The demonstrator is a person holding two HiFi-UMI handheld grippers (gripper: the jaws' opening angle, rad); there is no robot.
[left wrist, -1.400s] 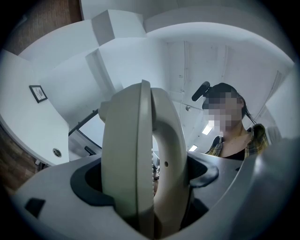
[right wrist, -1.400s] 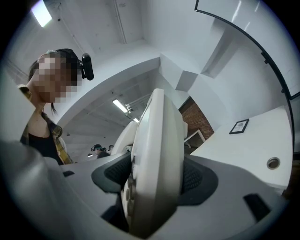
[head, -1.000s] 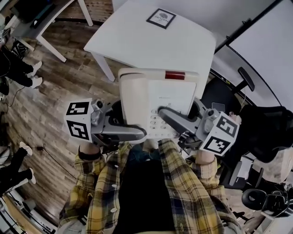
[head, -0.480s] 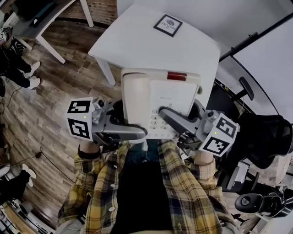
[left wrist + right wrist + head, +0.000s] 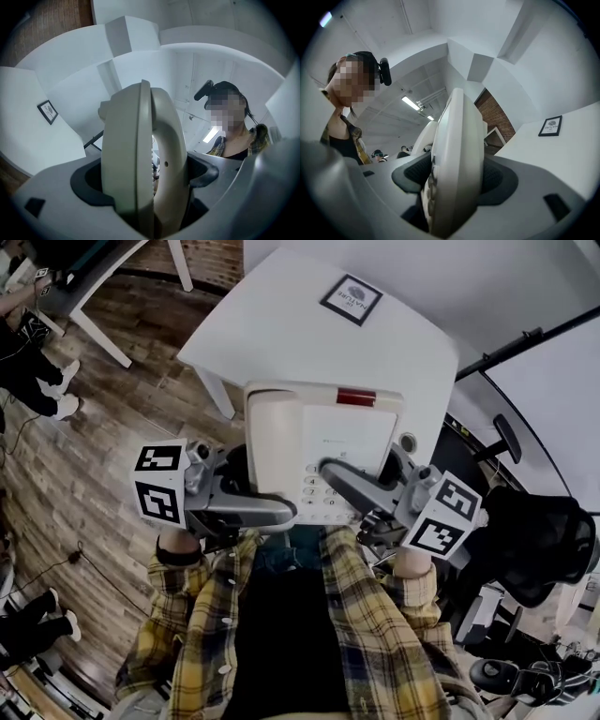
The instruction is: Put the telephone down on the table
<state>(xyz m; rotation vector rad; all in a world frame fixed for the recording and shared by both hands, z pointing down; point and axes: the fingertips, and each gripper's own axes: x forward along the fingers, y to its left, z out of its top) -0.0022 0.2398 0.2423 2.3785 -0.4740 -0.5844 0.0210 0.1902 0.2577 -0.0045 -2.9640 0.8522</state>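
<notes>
A cream desk telephone (image 5: 319, 442) with its handset on the left and a red strip at its top edge is held in the air, in front of the person's chest. My left gripper (image 5: 281, 512) is shut on its handset side, seen edge-on as the telephone (image 5: 140, 159) in the left gripper view. My right gripper (image 5: 328, 470) is shut on the keypad side, where the telephone (image 5: 452, 173) fills the gap between the jaws. The white table (image 5: 281, 324) lies beyond and below the telephone.
A small black-framed sign (image 5: 351, 299) lies on the far part of the table. Wooden floor (image 5: 84, 456) is to the left, with another table's legs (image 5: 94, 329) and people's feet at the left edge. Office chairs (image 5: 534, 540) stand at the right.
The telephone and both grippers keep the same hold. The view has shifted a little, so the table sits slightly nearer the telephone's top edge.
</notes>
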